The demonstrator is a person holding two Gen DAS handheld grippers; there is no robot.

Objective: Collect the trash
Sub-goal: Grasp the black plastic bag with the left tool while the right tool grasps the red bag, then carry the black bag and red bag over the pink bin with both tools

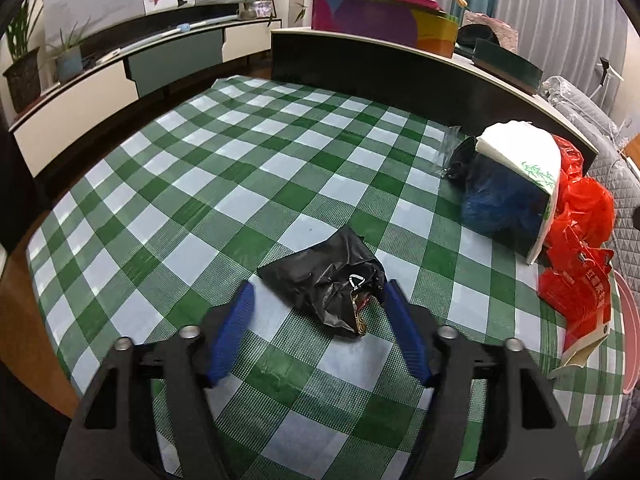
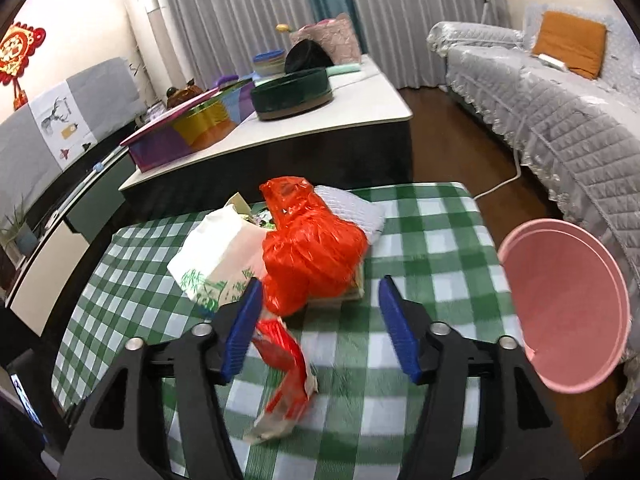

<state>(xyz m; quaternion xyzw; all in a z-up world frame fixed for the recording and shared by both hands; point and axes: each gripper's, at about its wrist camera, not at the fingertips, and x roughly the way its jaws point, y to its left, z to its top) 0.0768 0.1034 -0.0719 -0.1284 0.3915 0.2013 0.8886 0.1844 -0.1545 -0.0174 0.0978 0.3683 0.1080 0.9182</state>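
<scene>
A crumpled black plastic bag (image 1: 328, 280) with a wrapper showing at its mouth lies on the green checked tablecloth (image 1: 224, 184). My left gripper (image 1: 320, 292) is open, its blue fingers on either side of the bag's near end. My right gripper (image 2: 320, 284) is open over the same cloth (image 2: 424, 232). A red plastic bag (image 2: 312, 248) lies just beyond its fingertips. A red and white wrapper (image 2: 286, 372) lies between and below its fingers. A pink bin (image 2: 568, 304) stands off the table's right edge.
A white tissue pack (image 1: 524, 152) lies over a blue fluffy thing (image 1: 500, 204), beside red bags (image 1: 580, 264) at the table's right. A clear wrapper (image 1: 448, 148) lies near the dark cabinet (image 1: 400, 76). A grey sofa (image 2: 560, 112) is at the right.
</scene>
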